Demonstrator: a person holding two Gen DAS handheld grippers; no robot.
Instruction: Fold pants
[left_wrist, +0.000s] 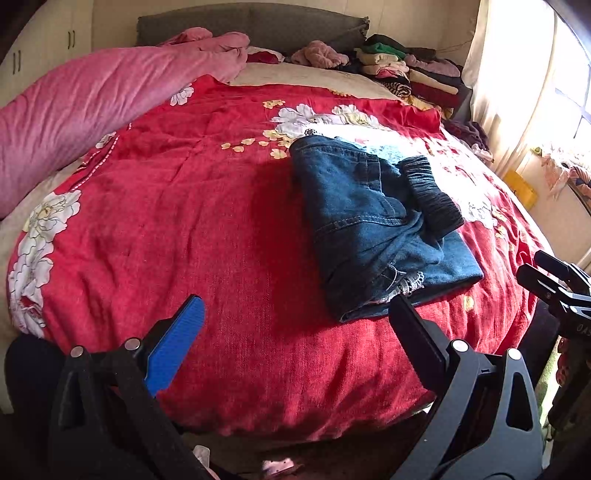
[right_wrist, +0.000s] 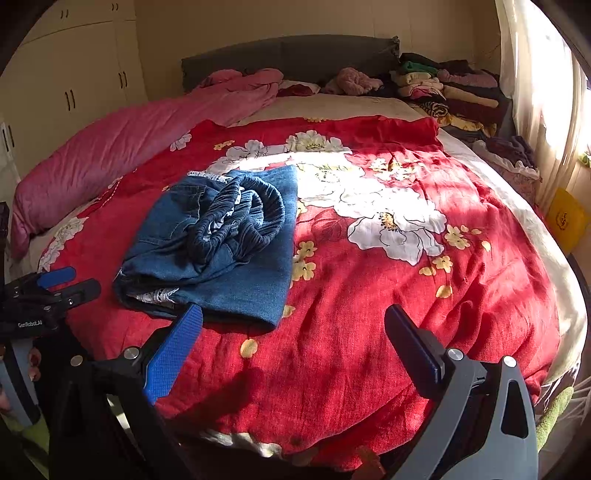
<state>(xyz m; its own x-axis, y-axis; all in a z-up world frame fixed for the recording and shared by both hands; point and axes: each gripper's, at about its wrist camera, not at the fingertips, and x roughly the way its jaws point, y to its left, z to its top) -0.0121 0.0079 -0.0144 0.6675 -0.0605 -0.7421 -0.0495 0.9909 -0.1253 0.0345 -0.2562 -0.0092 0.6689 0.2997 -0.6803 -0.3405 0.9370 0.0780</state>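
Leftmost, the left gripper (left_wrist: 297, 308) hovers spread and empty beside the folded blue denim pants (left_wrist: 373, 225) on the red floral bedspread (left_wrist: 166, 221); only the right wrist view shows their bunched elastic waistband (right_wrist: 236, 216). Rightward, the right gripper (right_wrist: 293, 314) gapes empty.

Left gripper (left_wrist: 297, 314) and right gripper (right_wrist: 293, 325) both gape, empty.

The folded jeans (right_wrist: 221, 243) lie left of centre on the red floral bedspread (right_wrist: 369, 295), elastic waistband bunched on top. The right tool (right_wrist: 293, 325) is spread wide at the bottom of the frame, holding nothing. The left tool (right_wrist: 70, 282) shows at the left edge, just beside the jeans. Stacked clothes (right_wrist: 450, 92) sit upper right.
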